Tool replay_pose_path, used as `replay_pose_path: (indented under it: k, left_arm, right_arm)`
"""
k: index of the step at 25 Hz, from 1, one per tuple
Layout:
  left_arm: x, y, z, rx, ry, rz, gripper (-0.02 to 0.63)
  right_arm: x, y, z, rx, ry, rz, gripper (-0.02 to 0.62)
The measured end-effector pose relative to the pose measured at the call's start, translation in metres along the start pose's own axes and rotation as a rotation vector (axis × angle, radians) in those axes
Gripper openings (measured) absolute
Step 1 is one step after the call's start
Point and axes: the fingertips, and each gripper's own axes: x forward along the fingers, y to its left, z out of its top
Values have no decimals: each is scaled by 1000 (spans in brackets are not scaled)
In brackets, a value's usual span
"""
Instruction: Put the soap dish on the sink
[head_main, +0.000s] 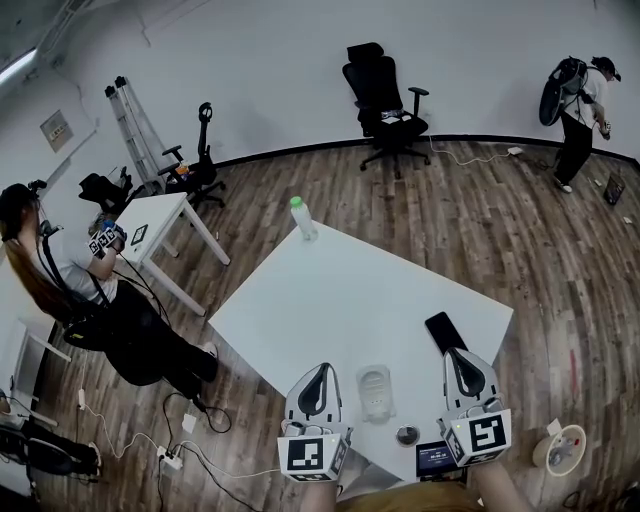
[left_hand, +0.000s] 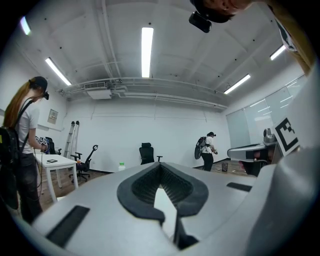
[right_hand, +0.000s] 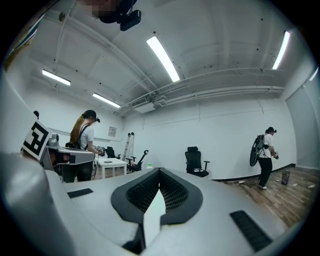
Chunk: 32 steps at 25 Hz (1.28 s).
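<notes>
Flanking the soap dish (head_main: 375, 392): 2 shut grippers

The left gripper (head_main: 320, 374) has its fingers (left_hand: 137, 189) pressed together at the tips with nothing between them; past them its own view shows only the room. The right gripper (head_main: 462, 362) is the same, tips closed and empty. The soap dish lies flat on the white table (head_main: 340, 290) in the gap between the 2 pairs of fingers, right of the left pair and left of the right pair, touched by neither. A black phone (head_main: 445, 332) lies just ahead of the right fingertips. A small round metal piece (head_main: 407, 435) sits back from the fingertips, nearer the right pair. A green-capped bottle (head_main: 303, 217) stands well ahead of the left fingers, at the table's far corner.
</notes>
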Motion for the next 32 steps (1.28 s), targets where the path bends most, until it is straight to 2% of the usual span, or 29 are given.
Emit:
replay_pose_path:
  k: [5, 19, 32]
  left_arm:
    - [-7, 5, 8, -1, -31, 16, 6]
    - [-19, 16, 0, -18, -19, 62, 6]
    - [-12, 14, -4, -22, -12, 36, 6]
  right_arm:
    - [-2, 4, 6, -18, -7, 11, 9]
    - [-8, 11, 6, -52, 16, 19, 9]
    - [-4, 11, 0, -54, 33, 27, 9]
